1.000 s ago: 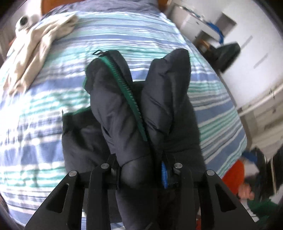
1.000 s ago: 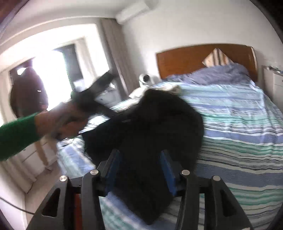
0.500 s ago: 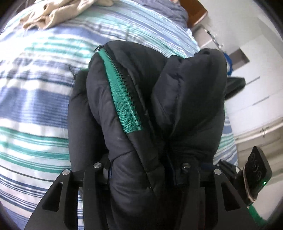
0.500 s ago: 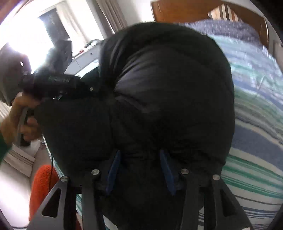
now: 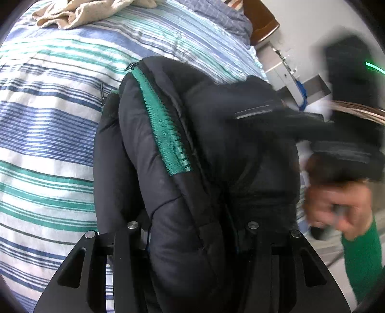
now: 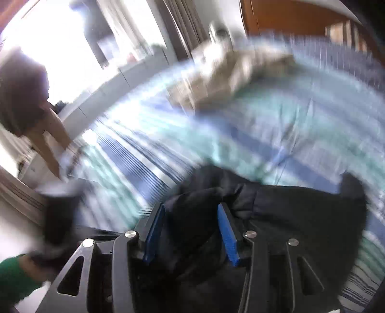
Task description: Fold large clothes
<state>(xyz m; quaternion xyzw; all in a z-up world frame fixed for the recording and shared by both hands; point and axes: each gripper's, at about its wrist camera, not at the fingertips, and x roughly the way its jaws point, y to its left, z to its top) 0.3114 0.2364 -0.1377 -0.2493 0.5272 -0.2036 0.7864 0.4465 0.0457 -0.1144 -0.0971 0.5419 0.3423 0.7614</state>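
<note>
A black puffer jacket with a green zipper hangs bunched over the striped bed. My left gripper is shut on a thick fold of it; its fingertips are hidden by the cloth. In the right wrist view, which is blurred by motion, my right gripper has its blue pads on either side of a fold of the same jacket. The right gripper and the hand that holds it also show blurred in the left wrist view.
A beige garment lies crumpled at the far end of the bed, also in the right wrist view. A wooden headboard and a white bedside cabinet stand beyond.
The right gripper has swung fast and now looks down at the bed, the jacket lower in its view. In the left view the right gripper has come in close at the right.
</note>
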